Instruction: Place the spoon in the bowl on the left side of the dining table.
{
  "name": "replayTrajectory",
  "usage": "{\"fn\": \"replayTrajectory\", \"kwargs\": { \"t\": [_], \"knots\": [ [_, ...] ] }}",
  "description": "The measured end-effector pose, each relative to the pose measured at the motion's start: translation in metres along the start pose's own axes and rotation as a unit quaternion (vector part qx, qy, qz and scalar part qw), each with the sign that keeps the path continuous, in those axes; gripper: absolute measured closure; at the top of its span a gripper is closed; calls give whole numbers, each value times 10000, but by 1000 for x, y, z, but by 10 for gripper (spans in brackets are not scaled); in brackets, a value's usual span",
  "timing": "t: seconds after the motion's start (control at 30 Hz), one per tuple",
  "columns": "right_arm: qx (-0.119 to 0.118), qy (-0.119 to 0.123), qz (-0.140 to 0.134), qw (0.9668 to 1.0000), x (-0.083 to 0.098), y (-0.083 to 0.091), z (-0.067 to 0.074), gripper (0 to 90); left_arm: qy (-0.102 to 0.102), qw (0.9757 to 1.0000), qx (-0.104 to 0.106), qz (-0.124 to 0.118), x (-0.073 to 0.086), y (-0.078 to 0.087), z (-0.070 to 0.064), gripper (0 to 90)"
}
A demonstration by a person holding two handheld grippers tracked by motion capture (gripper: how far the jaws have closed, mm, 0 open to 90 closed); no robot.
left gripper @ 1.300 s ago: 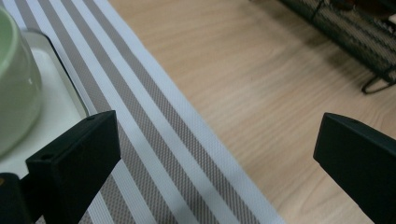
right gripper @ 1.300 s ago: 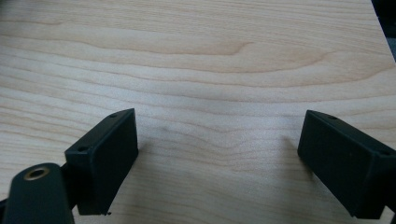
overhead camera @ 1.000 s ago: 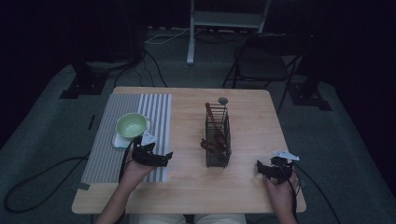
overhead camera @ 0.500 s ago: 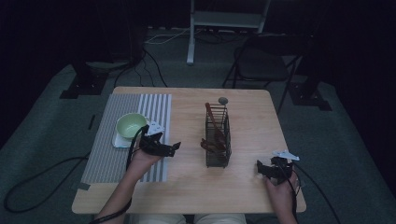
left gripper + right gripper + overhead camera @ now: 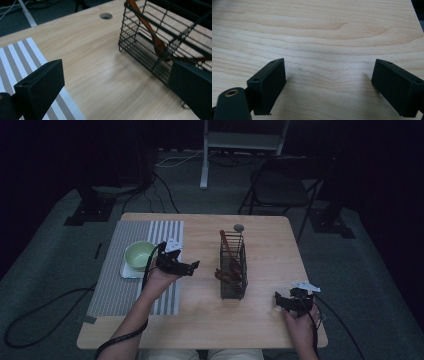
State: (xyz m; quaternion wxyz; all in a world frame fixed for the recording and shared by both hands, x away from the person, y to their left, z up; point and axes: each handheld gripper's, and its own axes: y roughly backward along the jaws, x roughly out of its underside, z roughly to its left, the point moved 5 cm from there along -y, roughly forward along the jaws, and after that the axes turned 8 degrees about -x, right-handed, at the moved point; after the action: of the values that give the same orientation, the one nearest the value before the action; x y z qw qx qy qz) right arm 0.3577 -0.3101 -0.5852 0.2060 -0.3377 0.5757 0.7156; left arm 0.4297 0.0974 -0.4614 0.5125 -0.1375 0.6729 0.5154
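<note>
A black wire basket (image 5: 233, 270) stands near the table's middle with brown wooden utensils (image 5: 229, 253) leaning inside; it also appears as the basket (image 5: 160, 37) in the left gripper view. My left gripper (image 5: 194, 266) hovers open just left of the basket, jaws pointing toward it, nothing between them. A pale green bowl (image 5: 139, 255) rests on a white coaster on the striped placemat (image 5: 115, 285). My right gripper (image 5: 278, 300) sits open near the table's front right corner over bare wood (image 5: 324, 50).
A round cable hole (image 5: 239, 227) lies behind the basket, also seen as a hole (image 5: 106, 16). A folding chair (image 5: 285, 190) and a white stand leg (image 5: 204, 155) are beyond the table's far edge. Cables trail on the floor at left.
My left gripper has moved right and a little forward, from over the placemat by the bowl to the bare wood beside the basket. The right gripper has stayed put.
</note>
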Motion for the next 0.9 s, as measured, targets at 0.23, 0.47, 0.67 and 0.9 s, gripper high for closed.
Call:
{"fn": "replayTrajectory", "kwargs": {
  "t": [0.23,0.47,0.67,0.9],
  "knots": [
    [-2,-6,3,10000,0,0,0,115,0,10000,40,-75,-16,-10,-3,6],
    [-2,-8,3,10000,0,0,0,115,-40,10000,65,-63,-26,-22,-9,7],
    [-2,-7,2,10000,0,0,0,115,-31,9999,128,-63,-35,-33,-12,7],
    [-2,-7,2,10000,0,0,0,115,-95,9997,191,-128,-50,-47,-21,7]
  ]
}}
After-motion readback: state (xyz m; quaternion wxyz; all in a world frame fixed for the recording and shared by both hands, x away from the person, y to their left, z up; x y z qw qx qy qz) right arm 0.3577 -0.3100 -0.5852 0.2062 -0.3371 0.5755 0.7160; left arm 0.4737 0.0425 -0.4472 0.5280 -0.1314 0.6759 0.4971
